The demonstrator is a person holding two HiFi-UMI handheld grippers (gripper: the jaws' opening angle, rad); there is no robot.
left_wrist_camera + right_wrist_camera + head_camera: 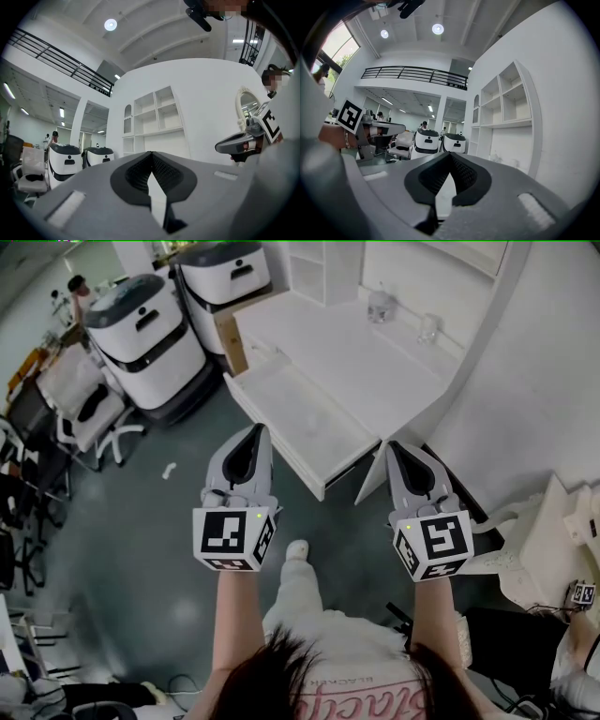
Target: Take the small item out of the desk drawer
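The white desk [375,371] stands ahead of me in the head view, and its drawer [295,423] is pulled out toward me. The drawer floor looks bare white; I make out no small item in it. My left gripper [255,433] hovers above the floor just before the drawer's front edge, shut, with nothing held. My right gripper [399,448] is level with it near the desk's right front corner, also shut and empty. In the left gripper view the jaws [151,157] meet at their tips and point at a white wall with shelves. The right gripper view [450,157] shows the same.
Two glass objects [380,306] [427,329] stand at the back of the desk. Two white wheeled machines [145,334] [225,277] stand left of the desk. Office chairs [89,413] line the left side. White furniture [553,540] stands at the right. A shelf unit [323,268] is behind.
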